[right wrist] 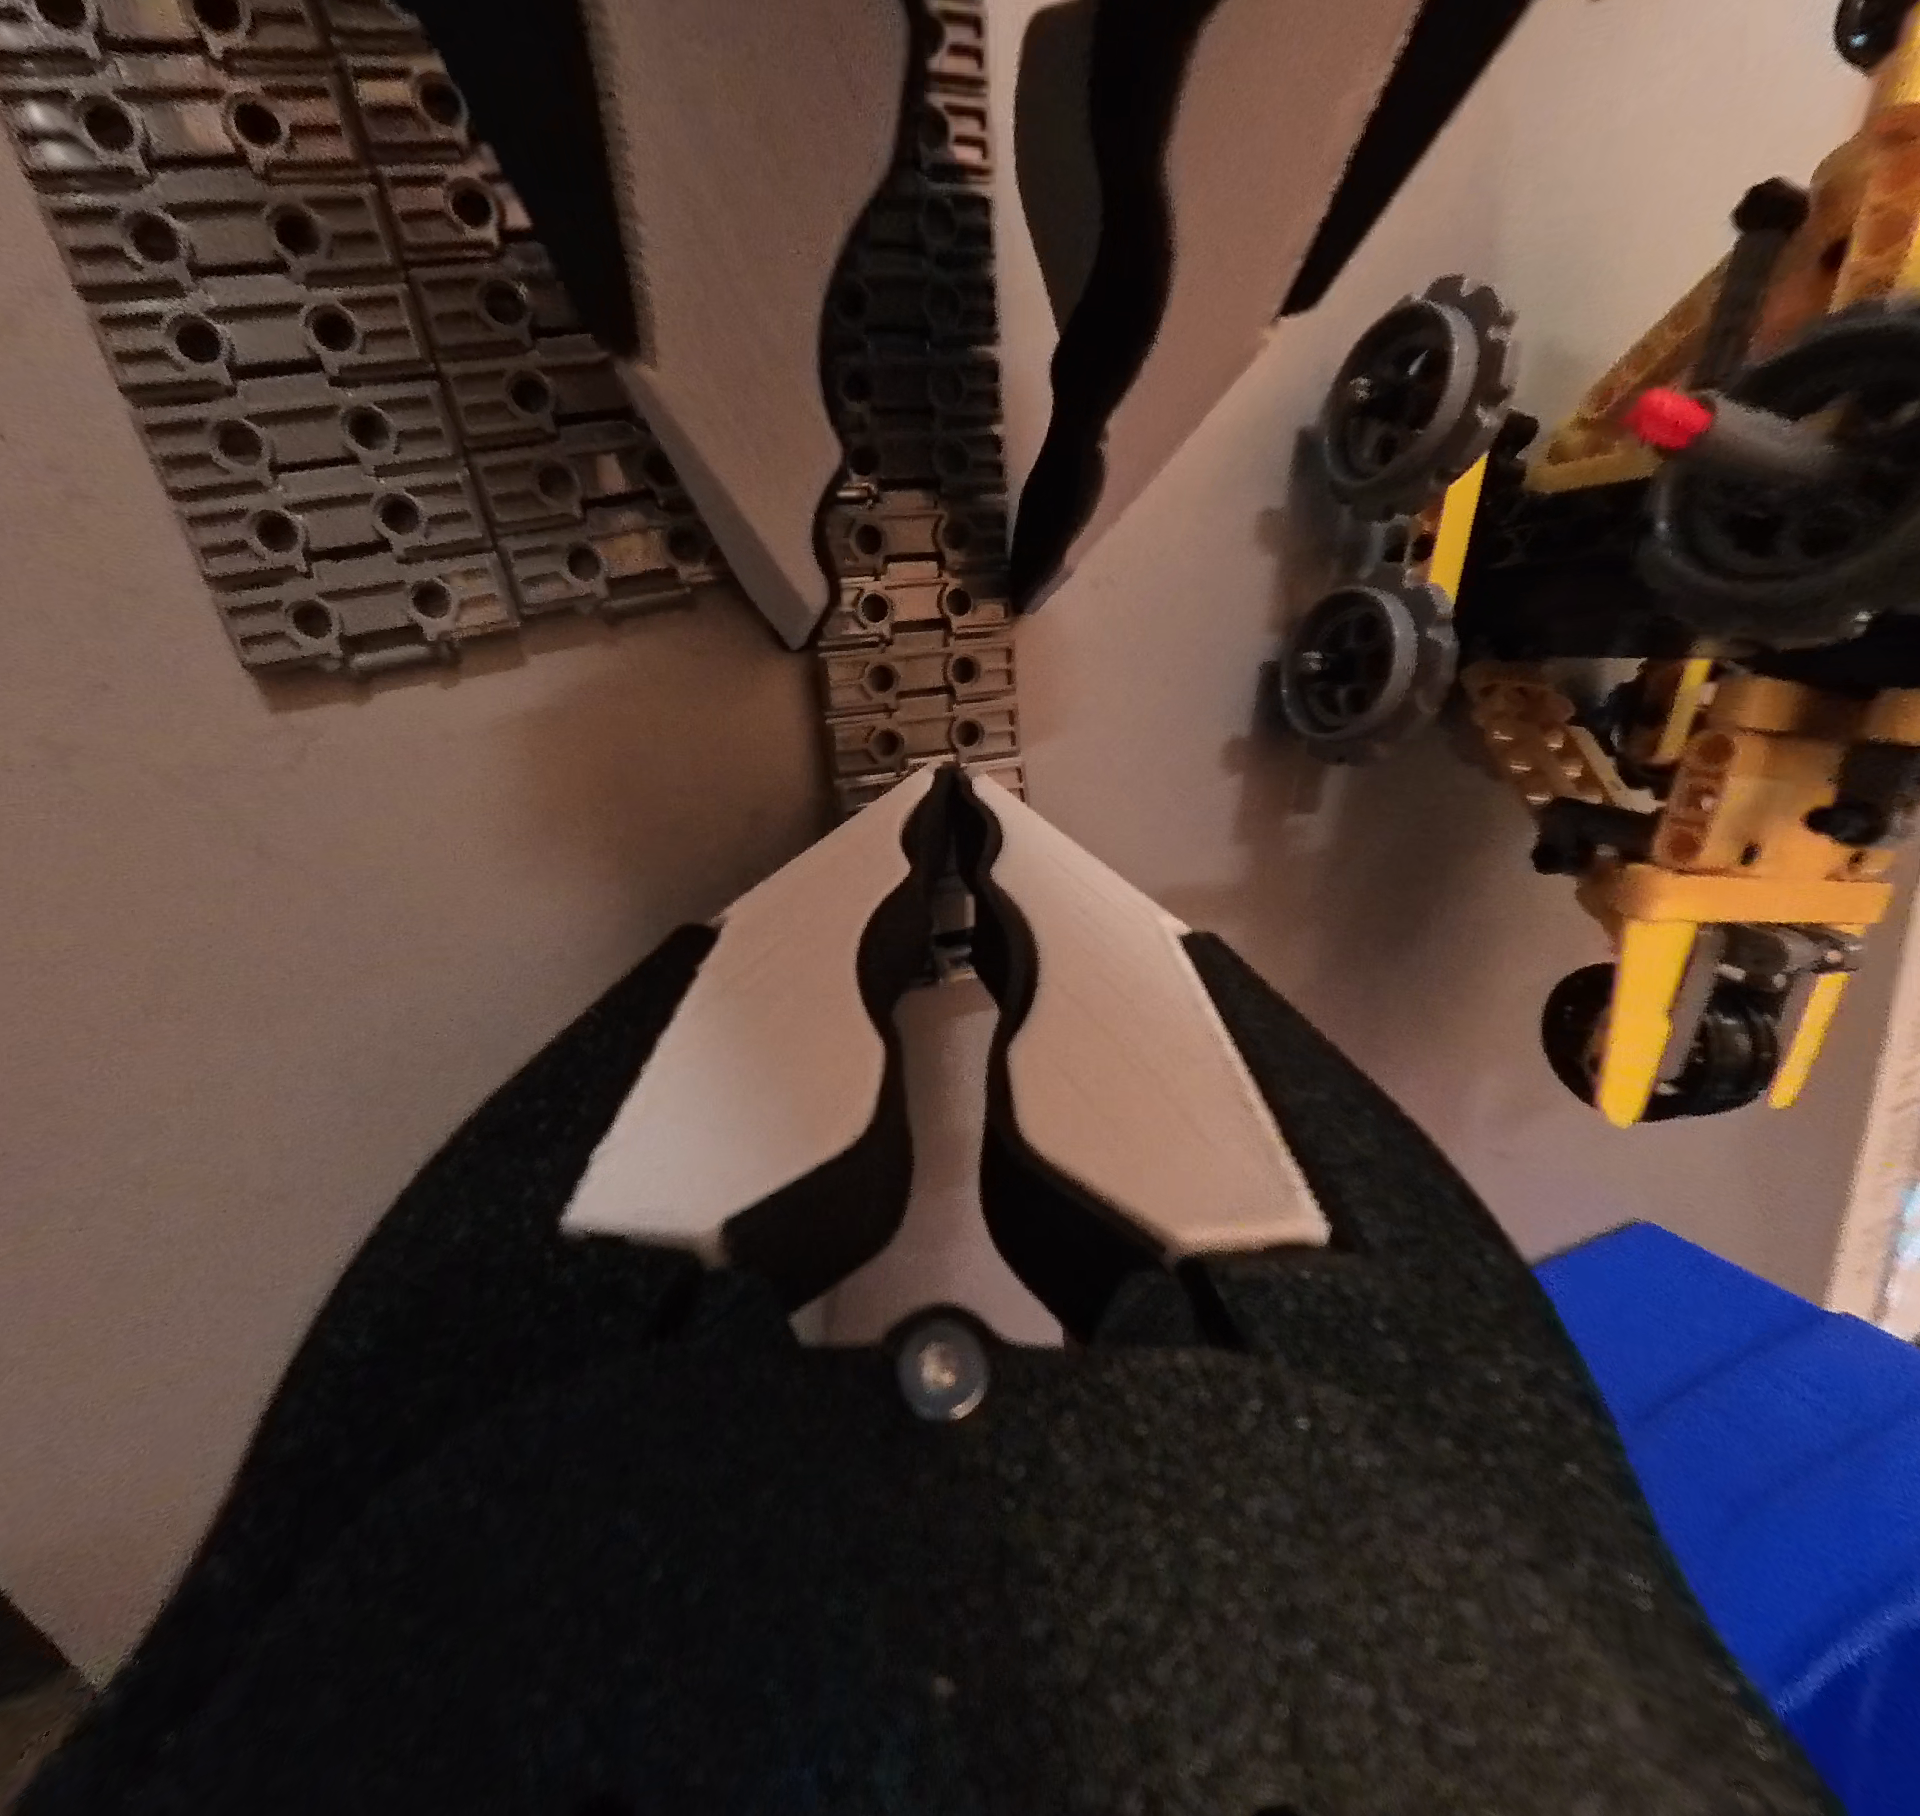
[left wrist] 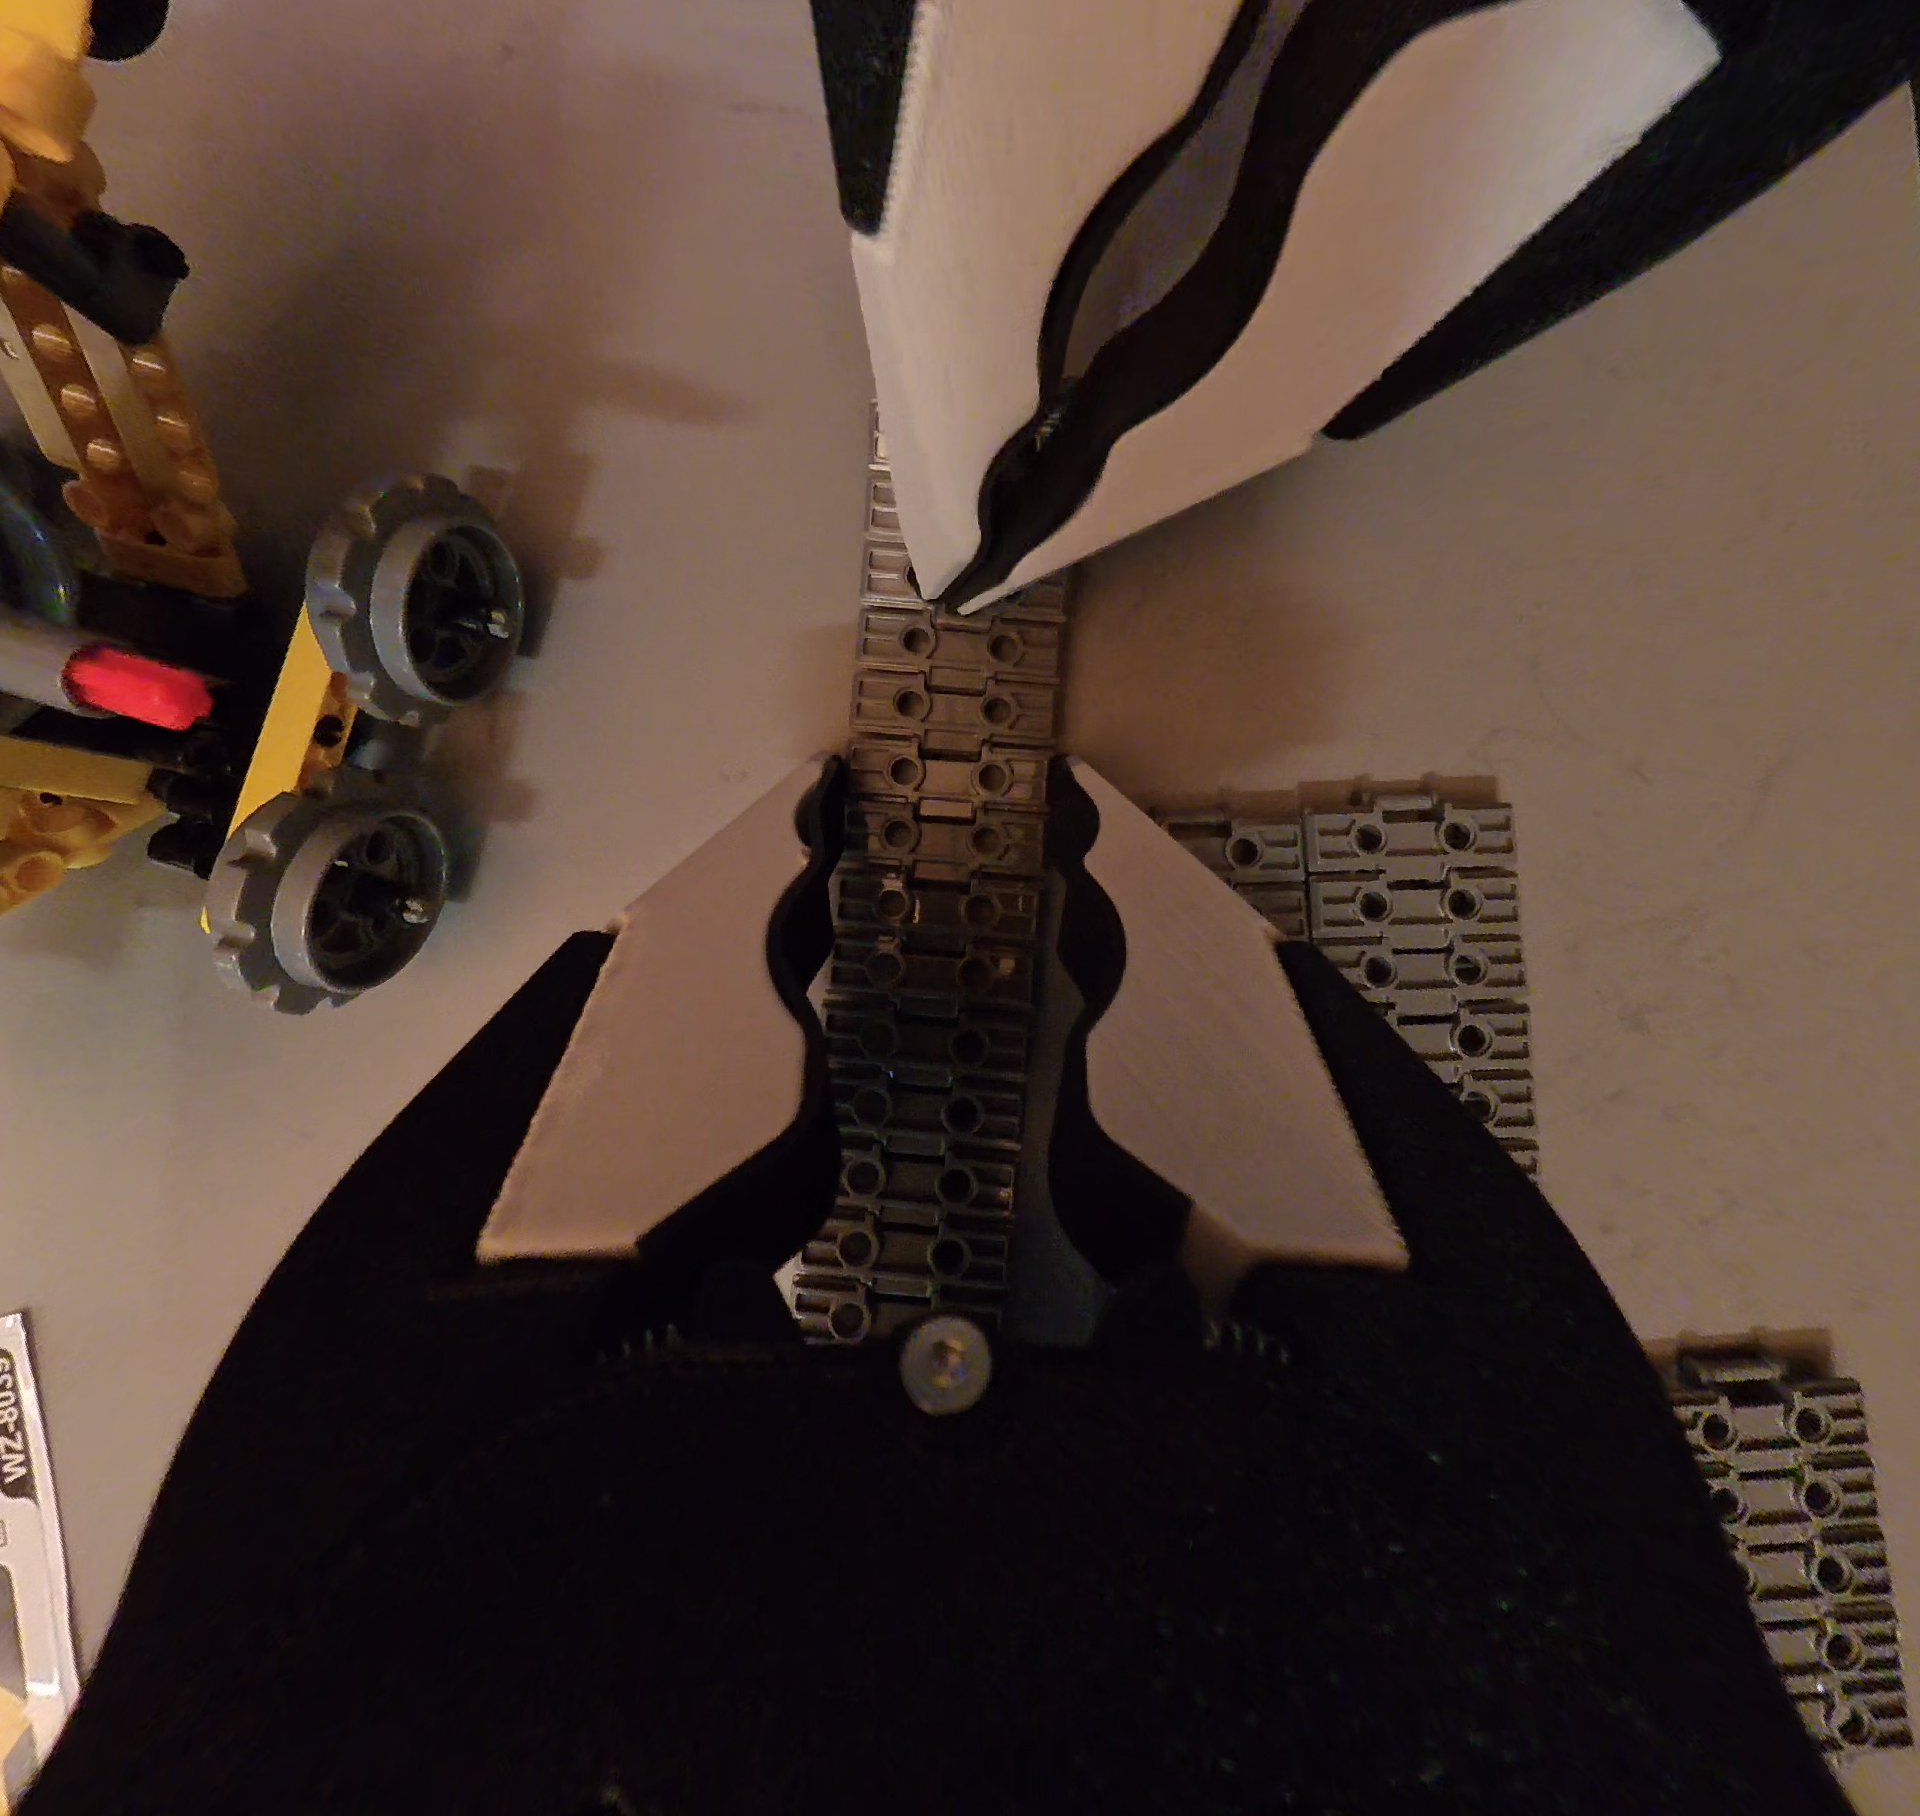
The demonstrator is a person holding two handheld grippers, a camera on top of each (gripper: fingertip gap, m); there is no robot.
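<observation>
A long grey track strip (left wrist: 951, 686) made of linked plates lies flat on the white table (left wrist: 1455, 623). My left gripper (left wrist: 951, 764) straddles the strip across its width, with both pads against its side edges, shut on it. My right gripper (right wrist: 951, 779) comes from the far side. Its tips are shut together on the centre ridge of a link (right wrist: 920, 717), a few links beyond my left fingertips. The right gripper also shows in the left wrist view (left wrist: 961, 603), and the left one in the right wrist view (right wrist: 914, 623). The rest of the strip is hidden under the grippers.
Spare track pieces (left wrist: 1413, 935) (right wrist: 312, 312) lie beside the strip, another (left wrist: 1787, 1558) nearer. A yellow brick-built vehicle (left wrist: 114, 686) (right wrist: 1662, 727) with two grey sprocket wheels (left wrist: 416, 603) (left wrist: 332, 893) stands on the other side. There is a blue bin (right wrist: 1714, 1454) and a printed sheet (left wrist: 31, 1517). Only a small space, under 4 cm, lies between the two pairs of fingers.
</observation>
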